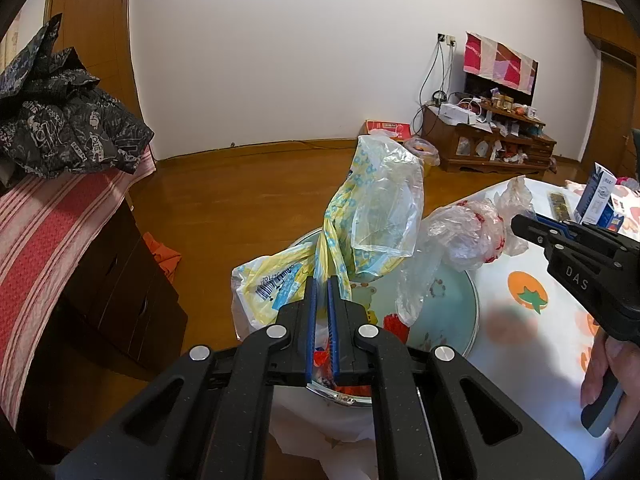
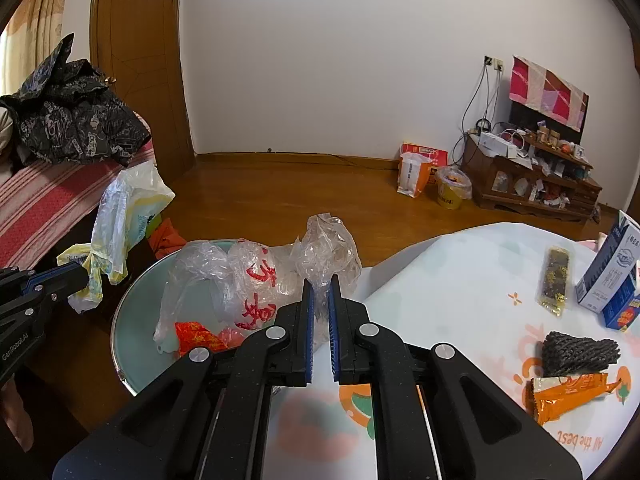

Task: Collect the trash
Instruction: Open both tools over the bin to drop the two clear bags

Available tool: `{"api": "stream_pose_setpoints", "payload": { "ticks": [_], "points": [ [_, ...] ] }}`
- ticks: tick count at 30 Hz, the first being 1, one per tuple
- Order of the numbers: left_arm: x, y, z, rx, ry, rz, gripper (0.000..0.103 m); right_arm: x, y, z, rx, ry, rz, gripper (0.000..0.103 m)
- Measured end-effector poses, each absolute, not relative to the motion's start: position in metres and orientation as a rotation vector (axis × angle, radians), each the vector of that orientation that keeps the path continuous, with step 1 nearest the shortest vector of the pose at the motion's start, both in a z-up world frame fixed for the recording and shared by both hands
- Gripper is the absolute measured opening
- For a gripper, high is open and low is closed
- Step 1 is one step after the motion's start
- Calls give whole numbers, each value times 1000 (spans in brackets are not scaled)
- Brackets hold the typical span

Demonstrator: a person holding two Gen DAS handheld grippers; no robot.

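My left gripper (image 1: 322,280) is shut on the twisted handle of a yellow-and-white plastic bag (image 1: 360,216), which stands up over a pale green bin (image 1: 452,312). My right gripper (image 2: 320,280) is shut on a crumpled clear plastic bag with red characters (image 2: 256,288), also over the bin (image 2: 120,320). Red wrappers (image 2: 196,336) lie inside the bin. Each view catches the other gripper from the side: the right gripper (image 1: 516,224) grips the clear bag (image 1: 472,232), and the left gripper (image 2: 85,276) grips the yellow bag (image 2: 120,216).
On the white tablecloth with orange prints (image 2: 460,272) lie a milk carton (image 2: 612,272), a dark snack packet (image 2: 554,280), a black foam net (image 2: 580,354) and an orange wrapper (image 2: 568,394). A striped red cover with a black jacket (image 1: 60,120) is at the left.
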State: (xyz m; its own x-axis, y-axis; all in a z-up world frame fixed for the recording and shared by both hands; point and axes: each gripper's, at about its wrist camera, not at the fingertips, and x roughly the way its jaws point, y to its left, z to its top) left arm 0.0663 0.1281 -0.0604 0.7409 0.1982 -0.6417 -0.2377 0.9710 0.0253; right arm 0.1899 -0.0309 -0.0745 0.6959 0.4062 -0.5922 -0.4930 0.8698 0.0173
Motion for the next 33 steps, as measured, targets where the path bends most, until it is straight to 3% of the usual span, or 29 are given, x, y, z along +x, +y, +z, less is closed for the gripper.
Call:
{"api": "stream_pose_setpoints", "payload": {
  "ticks": [33],
  "points": [
    [69, 133, -65, -67, 707, 237, 7, 189, -27, -78, -156, 632, 512, 8]
  ]
}}
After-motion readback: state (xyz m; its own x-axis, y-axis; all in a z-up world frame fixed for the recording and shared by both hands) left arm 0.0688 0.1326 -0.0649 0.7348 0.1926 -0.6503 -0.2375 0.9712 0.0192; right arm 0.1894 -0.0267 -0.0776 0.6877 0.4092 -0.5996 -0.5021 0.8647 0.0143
